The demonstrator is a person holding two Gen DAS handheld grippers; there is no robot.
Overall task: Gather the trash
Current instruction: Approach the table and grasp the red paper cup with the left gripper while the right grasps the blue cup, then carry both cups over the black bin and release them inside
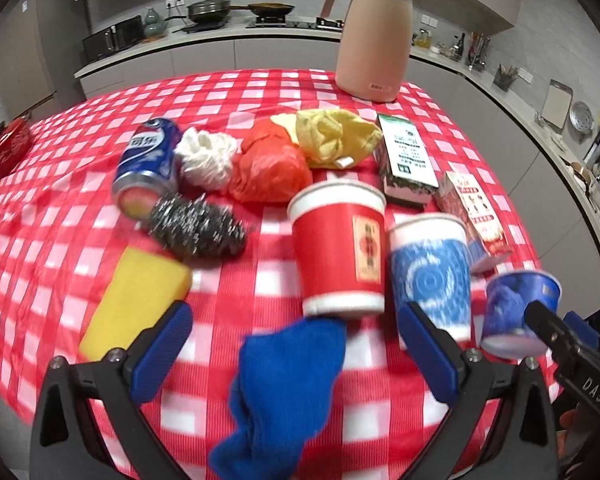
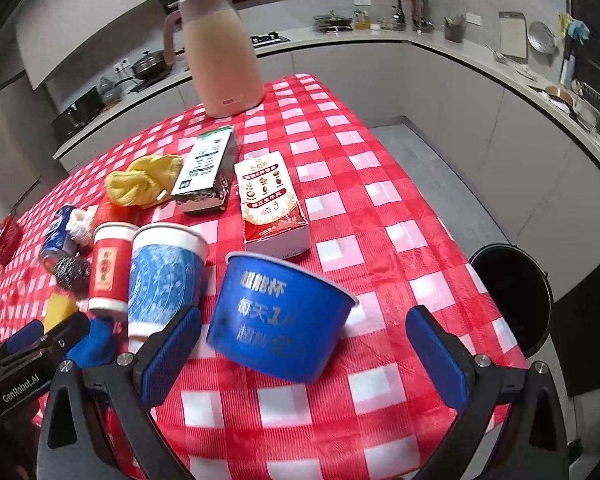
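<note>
Trash lies on a red checked table [image 1: 260, 88]. My left gripper [image 1: 296, 344] is open, its jaws on either side of a crumpled blue cloth [image 1: 284, 384], with a red paper cup [image 1: 340, 248] and a blue-patterned cup [image 1: 432, 272] just beyond. My right gripper [image 2: 304, 352] is open around a tilted blue bowl-shaped cup [image 2: 280, 316]; this cup also shows in the left wrist view [image 1: 516, 312]. A blue can [image 1: 148, 164], white wad [image 1: 208, 160], red plastic bag [image 1: 272, 168], yellow cloth [image 1: 336, 136] and two cartons [image 2: 208, 168] [image 2: 272, 200] lie further back.
A pink jug [image 1: 374, 36] stands at the table's far edge. A steel scourer [image 1: 198, 228] and yellow sponge [image 1: 136, 300] lie on the left. A black bin [image 2: 512, 292] stands on the floor right of the table. Kitchen counters run behind.
</note>
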